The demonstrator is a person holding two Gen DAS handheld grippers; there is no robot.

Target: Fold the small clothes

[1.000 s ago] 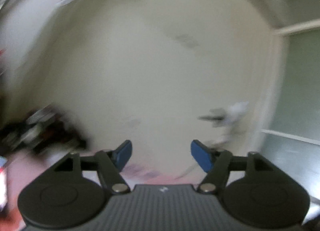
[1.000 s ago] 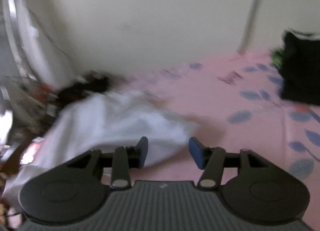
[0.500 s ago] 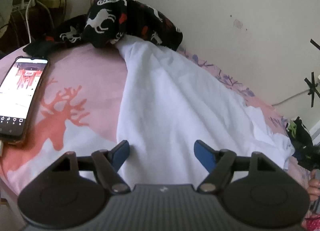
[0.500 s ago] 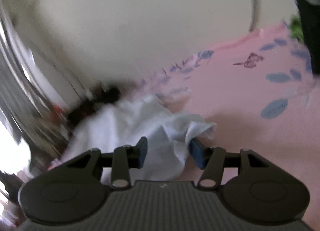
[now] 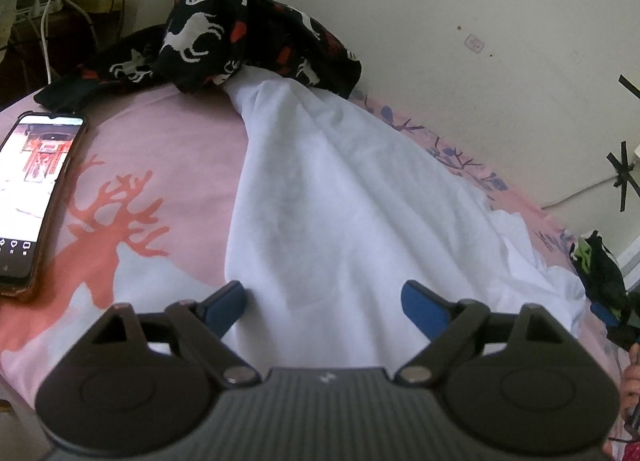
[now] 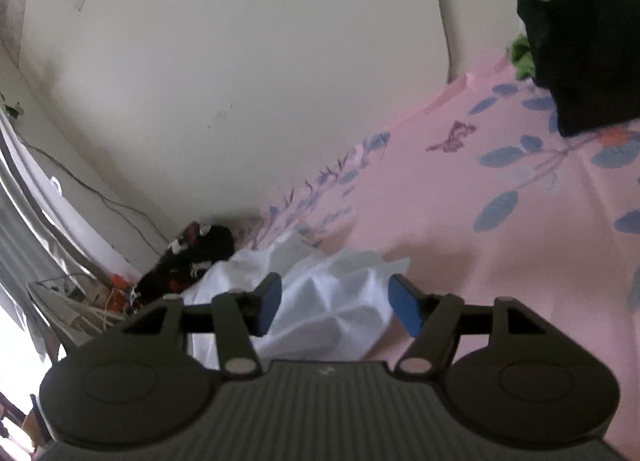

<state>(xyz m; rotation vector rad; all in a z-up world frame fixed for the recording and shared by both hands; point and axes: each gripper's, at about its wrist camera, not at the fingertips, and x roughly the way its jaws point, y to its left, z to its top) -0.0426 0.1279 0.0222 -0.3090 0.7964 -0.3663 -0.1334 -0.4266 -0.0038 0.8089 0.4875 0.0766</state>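
A white garment (image 5: 340,197) lies spread and creased on the pink bedsheet (image 5: 160,149), its far end tucked under a black patterned garment (image 5: 248,37). My left gripper (image 5: 324,303) is open, low over the garment's near edge, with cloth between the fingers but not pinched. In the right wrist view the white garment (image 6: 332,293) shows its rumpled corner. My right gripper (image 6: 334,303) is open just above that corner. The black patterned garment (image 6: 192,257) lies beyond it.
A phone (image 5: 36,193) with a lit screen lies on the sheet at the left. A dark clothes pile (image 6: 580,49) sits at the far right of the bed; it also shows in the left wrist view (image 5: 600,273). The wall (image 6: 240,61) runs along the bed. Cables (image 5: 52,9) hang at the far left.
The left gripper has swung down from facing the wall to the white garment and settled lower over its near edge. The right gripper has moved closer to the garment's corner. Both stayed open.
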